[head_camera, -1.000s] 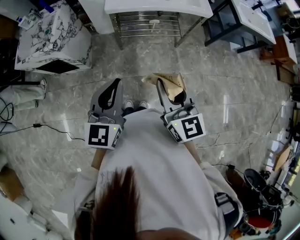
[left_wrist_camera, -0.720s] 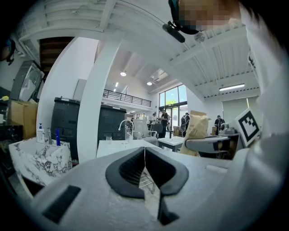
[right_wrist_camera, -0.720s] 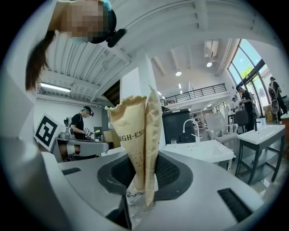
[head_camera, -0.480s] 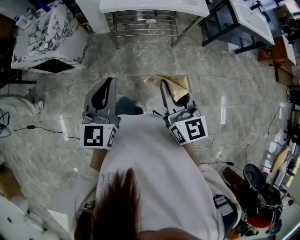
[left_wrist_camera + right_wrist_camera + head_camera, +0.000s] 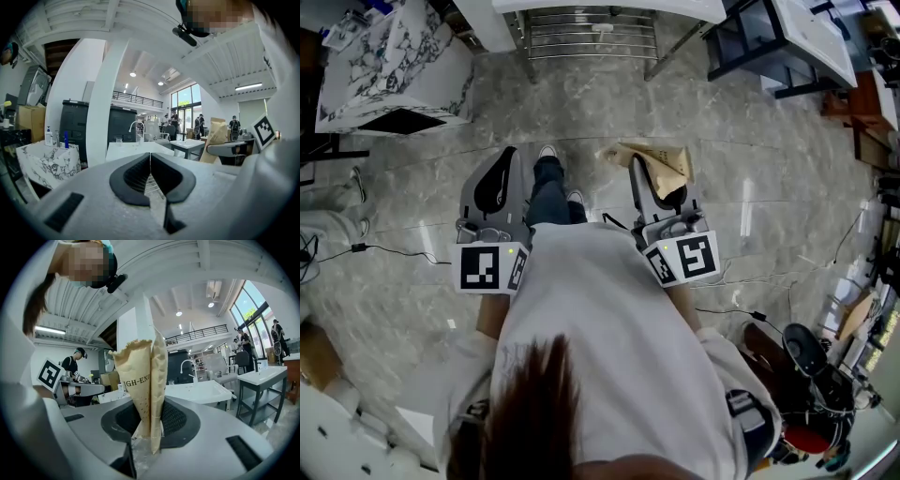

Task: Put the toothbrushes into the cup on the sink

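**Figure.** Your right gripper (image 5: 150, 422) is clamped at a narrow gap on the lower end of a tan card packet (image 5: 139, 376). The packet stands upright between the pads, with clear film showing at the grip. It is presumably the toothbrush pack, though no brush can be made out. Your left gripper (image 5: 150, 165) has its jaws together on nothing.

The sink (image 5: 136, 151) lies ahead at centre frame, well apart from both grippers. A small clear vessel (image 5: 118, 139) beside the tap is probably the cup.

**Hazards.**
- The hold is low on a tall, thin card, so a jolt or swing could make the packet pivot or slide out onto the floor (image 5: 581, 112).
- The brushes appear to be packaged, so the packet may not fit into the cup as it is.

**Pose.** In the head view both grippers sit at mid-frame, held close to your body on either side and pointing toward the top of the frame. They are nearly level and roughly parallel.
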### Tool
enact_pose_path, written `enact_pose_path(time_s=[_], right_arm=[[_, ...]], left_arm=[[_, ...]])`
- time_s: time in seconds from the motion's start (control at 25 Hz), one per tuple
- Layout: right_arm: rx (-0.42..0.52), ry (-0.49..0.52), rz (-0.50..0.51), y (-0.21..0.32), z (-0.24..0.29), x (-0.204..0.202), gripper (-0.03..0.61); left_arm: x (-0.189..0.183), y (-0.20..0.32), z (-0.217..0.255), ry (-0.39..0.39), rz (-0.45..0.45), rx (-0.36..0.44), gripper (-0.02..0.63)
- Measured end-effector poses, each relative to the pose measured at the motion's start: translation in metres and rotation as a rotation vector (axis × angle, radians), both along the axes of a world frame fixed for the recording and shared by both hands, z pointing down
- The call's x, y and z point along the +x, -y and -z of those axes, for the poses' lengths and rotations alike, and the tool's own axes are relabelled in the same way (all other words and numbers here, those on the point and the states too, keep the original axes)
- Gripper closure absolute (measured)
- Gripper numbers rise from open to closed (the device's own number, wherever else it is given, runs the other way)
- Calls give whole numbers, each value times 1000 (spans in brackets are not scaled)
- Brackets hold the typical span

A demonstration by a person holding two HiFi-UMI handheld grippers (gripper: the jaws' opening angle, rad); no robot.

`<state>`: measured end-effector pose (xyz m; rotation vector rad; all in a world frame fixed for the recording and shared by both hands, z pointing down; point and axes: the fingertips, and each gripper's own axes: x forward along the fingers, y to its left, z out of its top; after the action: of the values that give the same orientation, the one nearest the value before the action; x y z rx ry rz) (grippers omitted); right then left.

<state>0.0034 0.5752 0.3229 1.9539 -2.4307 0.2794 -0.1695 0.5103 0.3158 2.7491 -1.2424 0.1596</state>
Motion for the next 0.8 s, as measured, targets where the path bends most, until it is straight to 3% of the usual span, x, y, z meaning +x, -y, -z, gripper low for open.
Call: enact_pose_path(time_s=[0.8], right_arm=[[-13, -6, -49, 167, 5, -15, 486]], left_arm=[[0, 166, 10, -37, -96, -5, 598]])
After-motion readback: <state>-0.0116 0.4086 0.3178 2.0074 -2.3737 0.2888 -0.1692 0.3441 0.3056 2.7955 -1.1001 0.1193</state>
